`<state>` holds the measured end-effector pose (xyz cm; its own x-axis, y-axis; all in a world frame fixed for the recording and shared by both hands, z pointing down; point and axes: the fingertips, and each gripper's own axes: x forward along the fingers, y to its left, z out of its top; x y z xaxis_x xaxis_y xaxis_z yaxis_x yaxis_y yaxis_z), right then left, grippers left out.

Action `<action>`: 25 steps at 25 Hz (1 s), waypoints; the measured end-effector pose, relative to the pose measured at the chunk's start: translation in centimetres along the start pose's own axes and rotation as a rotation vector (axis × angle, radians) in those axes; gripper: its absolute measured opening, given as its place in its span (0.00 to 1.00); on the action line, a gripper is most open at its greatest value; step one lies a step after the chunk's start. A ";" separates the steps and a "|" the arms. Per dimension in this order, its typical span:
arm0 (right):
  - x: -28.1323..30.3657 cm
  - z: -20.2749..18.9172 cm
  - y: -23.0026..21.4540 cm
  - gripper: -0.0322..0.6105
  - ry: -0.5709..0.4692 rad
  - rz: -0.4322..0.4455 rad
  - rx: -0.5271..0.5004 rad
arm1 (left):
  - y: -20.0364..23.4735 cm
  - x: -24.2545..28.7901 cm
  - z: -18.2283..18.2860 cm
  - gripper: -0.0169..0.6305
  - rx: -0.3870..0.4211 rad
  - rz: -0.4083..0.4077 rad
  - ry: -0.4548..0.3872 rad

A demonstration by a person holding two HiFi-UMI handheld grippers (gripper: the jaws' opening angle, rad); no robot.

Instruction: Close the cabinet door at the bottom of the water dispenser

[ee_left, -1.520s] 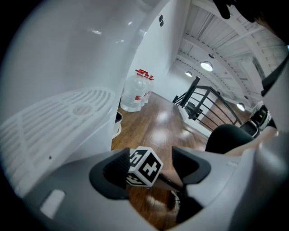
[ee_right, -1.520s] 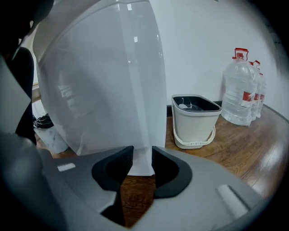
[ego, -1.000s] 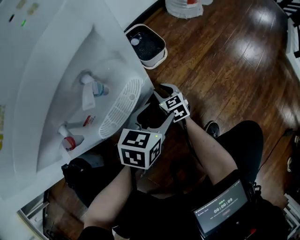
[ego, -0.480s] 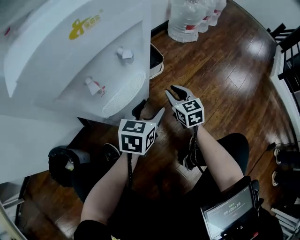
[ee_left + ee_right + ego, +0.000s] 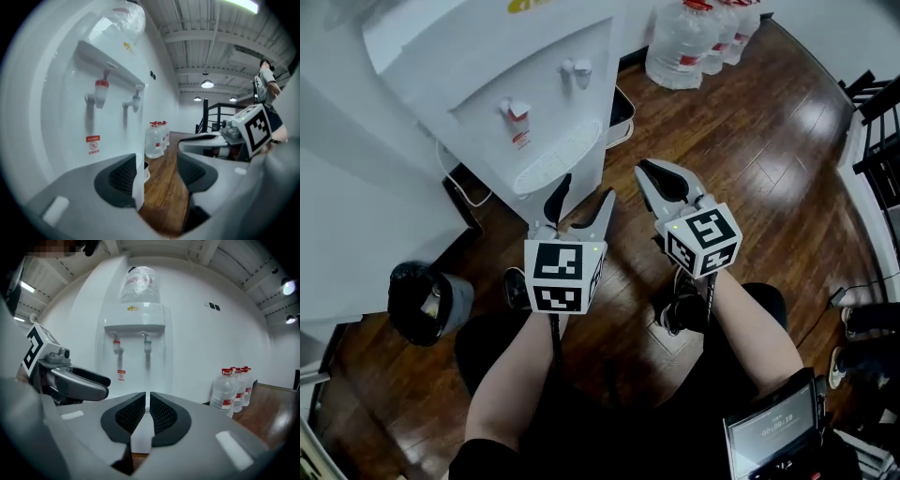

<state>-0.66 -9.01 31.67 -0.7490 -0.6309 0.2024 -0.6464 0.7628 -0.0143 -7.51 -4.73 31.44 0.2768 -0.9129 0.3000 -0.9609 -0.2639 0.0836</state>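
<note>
White dispenser point(image 5: 539, 89) on wood floor point(image 5: 769, 141). L gripper point(image 5: 586, 187) in the air just in front of dispenser, not touching; jaws apart w/ clear gap, just been closing, nothing btwn. R gripper point(image 5: 658, 173) beside it, farther from dispenser; jaws just closed to a thin slit, empty. The cabinet door sits at dispenser bottom, under drip tray point(image 5: 548, 155), hidden, state unclear. Bottles point(image 5: 694, 42) right of dispenser.

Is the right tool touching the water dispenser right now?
Apart. The head view shows bare wood floor between the right tool and the water dispenser. Its jaws have just been closing, nothing between them.
</note>
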 end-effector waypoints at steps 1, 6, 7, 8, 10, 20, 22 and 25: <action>-0.5 0.3 0.6 0.10 -0.018 0.007 -0.010 | 0.0 -0.4 0.2 0.47 0.012 0.015 -0.026; -1.6 0.8 1.3 0.08 -0.085 0.000 0.036 | -1.5 -1.1 -0.3 0.45 0.063 0.028 -0.065; -1.7 0.9 1.6 0.08 -0.092 0.002 0.028 | -1.8 -1.2 -0.6 0.45 0.086 0.029 -0.063; -1.8 0.9 2.0 0.08 -0.094 0.007 0.010 | -2.0 -1.3 -0.9 0.45 0.105 0.030 -0.059; -2.2 0.7 2.5 0.08 -0.091 0.018 -0.017 | -2.1 -1.3 -1.4 0.45 0.119 0.035 -0.052; -2.1 1.7 2.4 0.07 -0.112 0.042 0.030 | -1.3 -0.2 -2.5 0.45 0.053 0.046 -0.012; -1.9 1.8 2.3 0.07 -0.112 0.042 0.024 | -1.3 -0.1 -2.3 0.45 0.042 0.044 -0.016; -1.6 1.8 2.2 0.07 -0.108 0.037 0.020 | -1.3 -0.2 -1.8 0.45 0.026 0.043 -0.030</action>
<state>-1.13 -6.57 29.53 -0.7832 -0.6145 0.0943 -0.6198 0.7838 -0.0400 -6.27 -3.67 32.99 0.2360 -0.9324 0.2738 -0.9715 -0.2323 0.0465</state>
